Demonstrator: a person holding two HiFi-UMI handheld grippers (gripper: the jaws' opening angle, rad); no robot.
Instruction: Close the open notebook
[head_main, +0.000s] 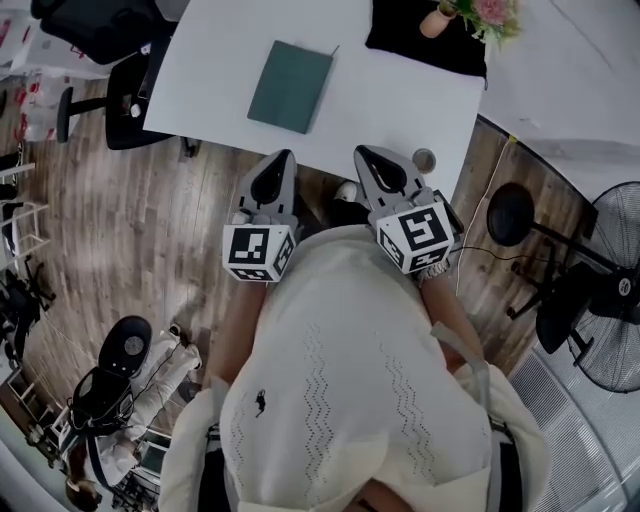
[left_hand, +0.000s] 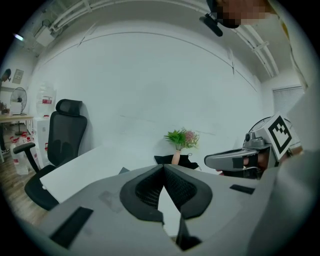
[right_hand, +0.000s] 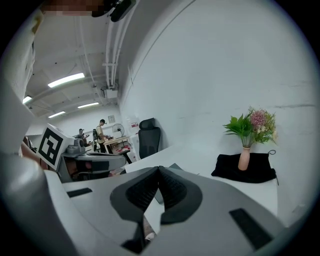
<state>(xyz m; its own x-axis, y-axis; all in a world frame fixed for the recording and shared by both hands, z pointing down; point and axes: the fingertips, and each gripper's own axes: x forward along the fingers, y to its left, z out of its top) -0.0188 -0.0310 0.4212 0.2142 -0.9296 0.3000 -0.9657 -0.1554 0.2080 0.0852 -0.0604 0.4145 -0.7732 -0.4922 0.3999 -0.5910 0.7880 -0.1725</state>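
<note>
The dark green notebook (head_main: 290, 86) lies shut and flat on the white table (head_main: 400, 105), near its middle. My left gripper (head_main: 277, 160) hovers at the table's near edge, below the notebook, its jaws closed on nothing. Beside it to the right, my right gripper (head_main: 367, 155) is at the same edge, also shut and empty. In the left gripper view the pads meet at the left gripper's tip (left_hand: 163, 167), and the right gripper (left_hand: 235, 160) shows alongside. In the right gripper view the right gripper's tips (right_hand: 159, 169) touch too, with a corner of the notebook (right_hand: 176, 166) just behind.
A vase of flowers (head_main: 440, 18) stands on a black cloth (head_main: 420, 45) at the table's far right. A small round object (head_main: 424, 160) sits at the near edge. An office chair (head_main: 110, 40) is left of the table, a standing fan (head_main: 610, 290) to the right.
</note>
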